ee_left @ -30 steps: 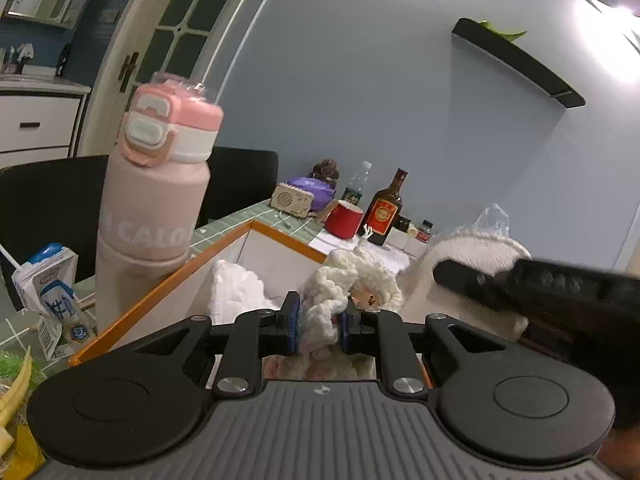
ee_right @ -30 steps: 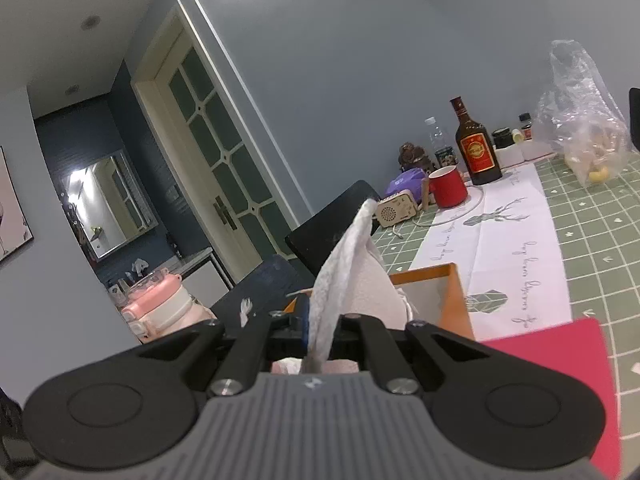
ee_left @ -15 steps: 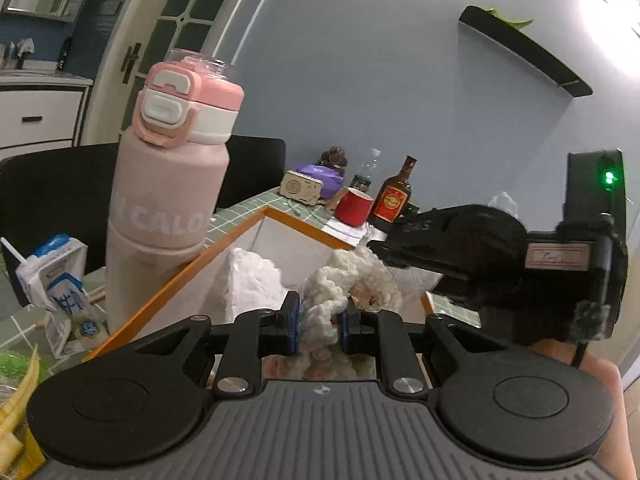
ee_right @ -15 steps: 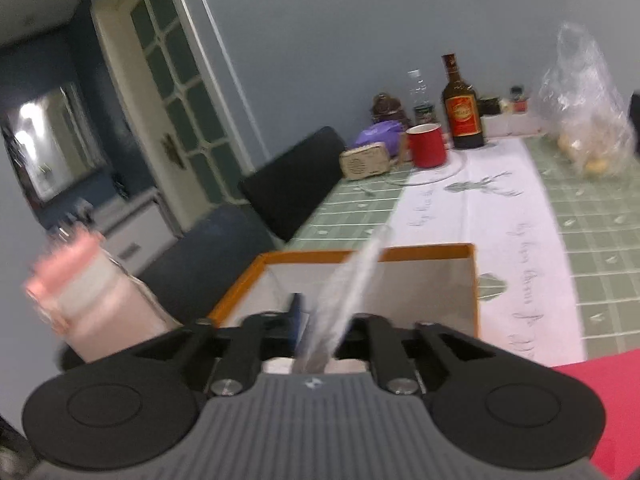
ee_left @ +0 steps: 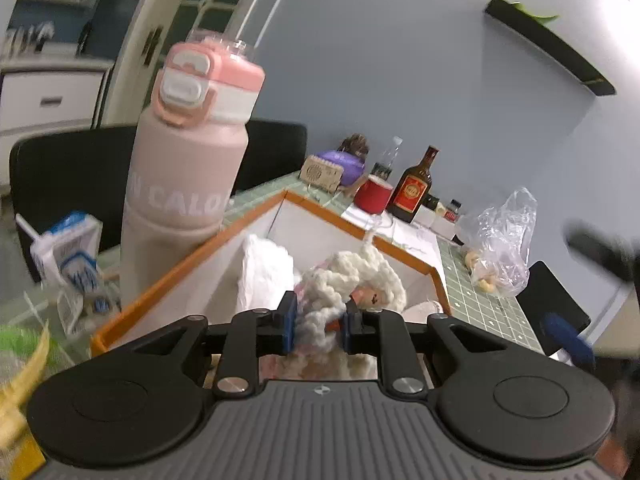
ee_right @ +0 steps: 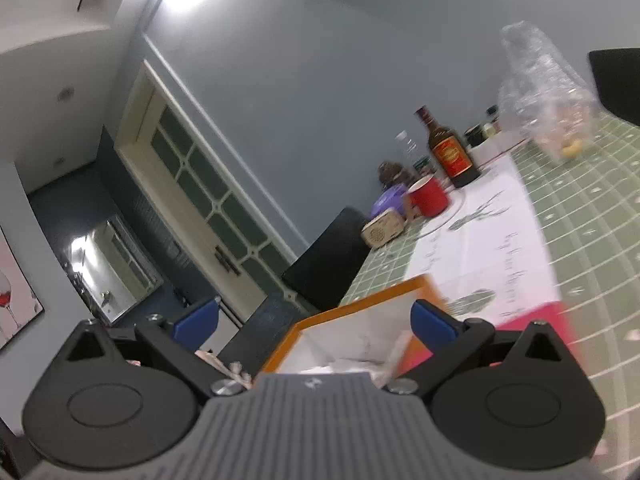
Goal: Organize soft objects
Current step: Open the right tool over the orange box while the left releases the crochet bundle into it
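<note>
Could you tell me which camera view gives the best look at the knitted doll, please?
The left wrist view shows it best: the knitted doll sits centre frame, clamped by the left gripper over the orange-rimmed box. The right wrist view does not show the doll, only the box corner between the wide-open fingers of the right gripper.

Blue-grey wall (ee_right: 320, 80), glazed cream door (ee_right: 208, 200), black chair (ee_right: 332, 256), dark shelf (ee_left: 548, 46)

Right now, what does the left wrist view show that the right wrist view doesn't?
Only the left wrist view: the left gripper shut on the knitted doll, the pink bottle and the milk carton. Only the right wrist view: the open right gripper and a framed picture. Both: the orange-rimmed box, red cup, brown bottle.
</note>
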Available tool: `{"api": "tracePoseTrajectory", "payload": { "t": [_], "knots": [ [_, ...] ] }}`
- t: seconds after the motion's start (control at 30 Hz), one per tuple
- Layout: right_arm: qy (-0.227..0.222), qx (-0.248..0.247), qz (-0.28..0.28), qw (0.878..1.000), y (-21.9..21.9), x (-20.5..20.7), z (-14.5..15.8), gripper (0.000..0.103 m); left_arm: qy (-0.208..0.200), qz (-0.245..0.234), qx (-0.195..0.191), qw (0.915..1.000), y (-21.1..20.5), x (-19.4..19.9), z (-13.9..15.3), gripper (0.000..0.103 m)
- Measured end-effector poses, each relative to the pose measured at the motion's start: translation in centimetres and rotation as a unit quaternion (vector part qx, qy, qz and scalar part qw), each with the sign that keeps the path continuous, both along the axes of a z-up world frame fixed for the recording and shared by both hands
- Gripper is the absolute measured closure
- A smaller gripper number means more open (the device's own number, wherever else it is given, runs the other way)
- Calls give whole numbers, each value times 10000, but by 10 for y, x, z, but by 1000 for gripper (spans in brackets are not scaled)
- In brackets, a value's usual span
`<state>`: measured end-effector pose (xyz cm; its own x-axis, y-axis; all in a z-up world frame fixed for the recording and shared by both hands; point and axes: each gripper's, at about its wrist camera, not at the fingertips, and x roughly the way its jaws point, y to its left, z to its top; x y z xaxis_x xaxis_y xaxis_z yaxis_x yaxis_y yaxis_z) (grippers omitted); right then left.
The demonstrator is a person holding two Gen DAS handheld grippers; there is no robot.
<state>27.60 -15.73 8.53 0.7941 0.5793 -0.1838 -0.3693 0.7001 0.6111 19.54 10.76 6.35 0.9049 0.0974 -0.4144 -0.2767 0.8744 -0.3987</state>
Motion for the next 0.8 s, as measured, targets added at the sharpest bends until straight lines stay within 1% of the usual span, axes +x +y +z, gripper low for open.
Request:
{"api": "tracePoseTrajectory", "payload": {
  "t": [0.07,0.13,0.27,0.33,0.37,0.4,0.47,0.57,0.6,0.67,0.7,0.77,0.8],
  "knots": [
    [-56,-445,-206,9988,-19,-6,-5,3,23,87,126,9999,-7,3,5,80],
    [-167,-683,-333,9970,-41,-16,-11,3,13,145,355,9993,-19,9,9,80],
    [-343,-779,-441,9954,-81,-30,-29,3,210,285,670,9971,-38,27,3,81],
    [-339,-739,-545,9952,-97,-33,-40,3,271,291,1035,9938,-52,35,3,82],
    [-313,-737,-572,9951,-105,-35,-44,5,264,288,1226,9917,-59,39,4,82],
    [-263,-757,-606,9949,-110,-35,-47,8,260,273,1331,9904,-63,42,5,82],
    [-161,-832,-752,9936,-117,-34,-49,9,336,257,1371,9897,-70,50,7,82],
    [-150,-831,-814,9931,-124,-36,-53,9,662,367,1402,9872,-76,64,10,82],
    [-144,-928,-785,9925,-123,-35,-52,9,739,438,1479,9853,-79,68,10,81],
    [-134,-1223,-892,9884,-118,-35,-52,9,787,633,1832,9779,-87,73,12,80],
    [-123,-1355,-933,9863,-116,-34,-53,9,774,658,1974,9750,-90,76,12,78],
    [-110,-1574,-943,9830,-111,-33,-55,9,719,633,2164,9716,-94,79,11,67],
    [-123,-1722,-957,9803,-108,-33,-56,9,685,564,2271,9698,-96,81,10,49]
  ]
}}
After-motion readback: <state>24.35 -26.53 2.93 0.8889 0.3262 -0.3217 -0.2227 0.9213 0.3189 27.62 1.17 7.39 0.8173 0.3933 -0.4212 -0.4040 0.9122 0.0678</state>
